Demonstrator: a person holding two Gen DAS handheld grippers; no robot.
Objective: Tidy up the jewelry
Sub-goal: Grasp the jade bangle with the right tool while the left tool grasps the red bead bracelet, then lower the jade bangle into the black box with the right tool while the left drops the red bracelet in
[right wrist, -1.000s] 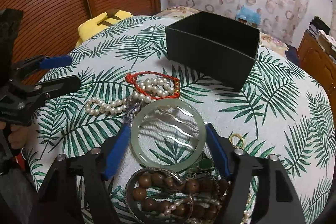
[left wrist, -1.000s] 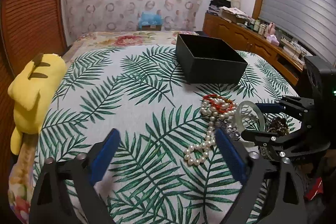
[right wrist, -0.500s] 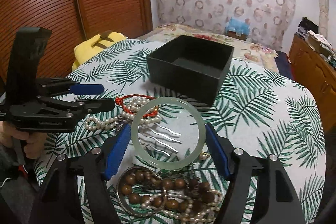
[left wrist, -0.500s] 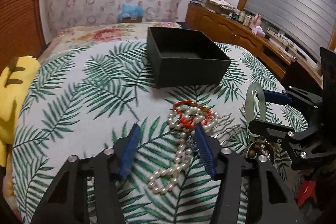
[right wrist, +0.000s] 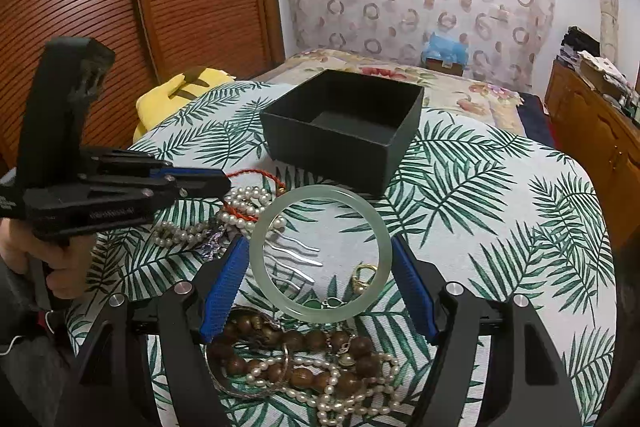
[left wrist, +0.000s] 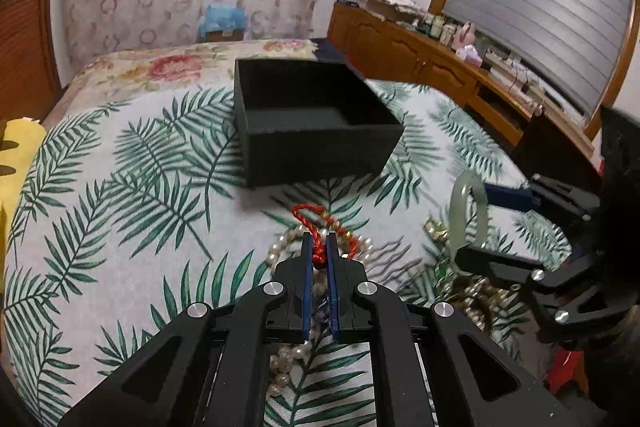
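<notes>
I am looking over a leaf-print cloth (right wrist: 500,195) with a black box (right wrist: 344,131) sitting open and empty at its far side. The right wrist view is giving me the louvred wooden doors (right wrist: 140,7) and a yellow plush toy (right wrist: 180,95) beside the cloth, while the left wrist view is showing only a sliver of that toy and, instead, a wooden sideboard (left wrist: 420,59) under a shuttered window.

The right gripper (right wrist: 320,275) is holding the pale green bangle (right wrist: 320,255) between its spread blue pads, which are pressing on its opposite edges; from the left wrist view the bangle appears edge-on (a thin arc). Through it I am seeing a wavy silver hairpin (right wrist: 296,259) and a small gold ring (right wrist: 362,277) on the cloth below.

The left gripper (left wrist: 319,251) is pinching the red cord bracelet (left wrist: 308,223), fingers pressed nearly together, with part of the cord looping out ahead of the tips. Under it the pearl strand (left wrist: 280,251) is lying tangled, mostly hidden by the gripper body in that view; the right wrist view is showing it better, beside the person's hand (right wrist: 52,259) on the handle.

The wooden bead bracelet (right wrist: 296,343) and more pearls are heaped at the near edge, partly cut off by the right gripper's arms. A small green piece beneath the bangle is too tangled to make out.
</notes>
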